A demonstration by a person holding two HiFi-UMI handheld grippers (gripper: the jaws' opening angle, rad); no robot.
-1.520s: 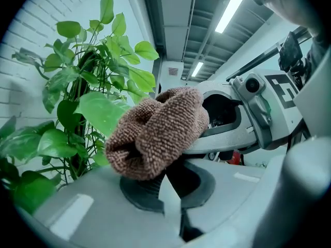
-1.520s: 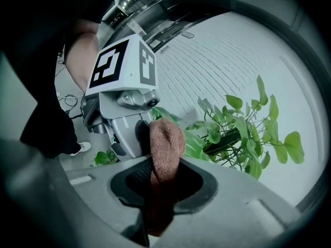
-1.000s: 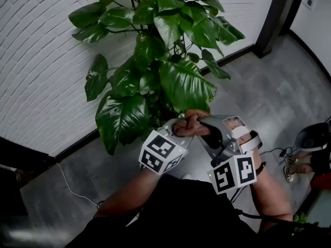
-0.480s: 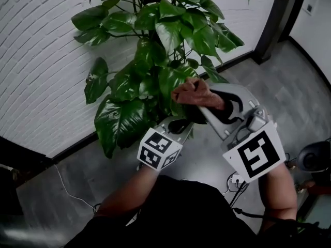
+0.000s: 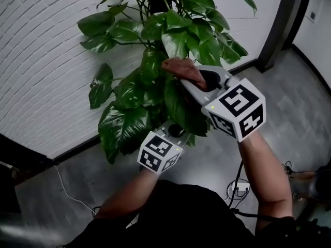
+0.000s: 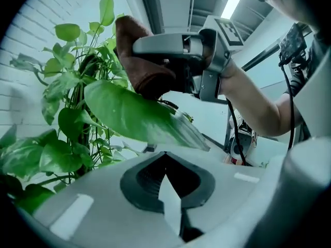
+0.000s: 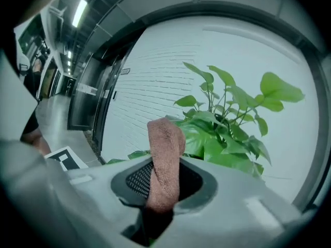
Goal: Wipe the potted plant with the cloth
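Observation:
The potted plant (image 5: 170,40) spreads large glossy green leaves in front of me; its pot is hidden. My right gripper (image 5: 189,79) is shut on a brown cloth (image 5: 180,68), held high against the upper leaves. In the right gripper view the cloth (image 7: 164,149) stands up out of the right gripper (image 7: 165,174). My left gripper (image 5: 176,130) sits lower, under a big leaf (image 6: 134,115). In the left gripper view my left gripper (image 6: 168,182) is shut, with only a pale sliver between its jaws. Above that leaf are the cloth (image 6: 142,66) and the right gripper (image 6: 155,45).
A white brick wall (image 5: 46,61) stands behind the plant. A dark pillar (image 5: 276,30) rises at the right. On the grey floor lie a thin cable (image 5: 72,190) and a power strip (image 5: 237,189) near my legs.
The right gripper has risen with the cloth from beside the left gripper up onto the higher leaves. The left gripper has stayed almost still.

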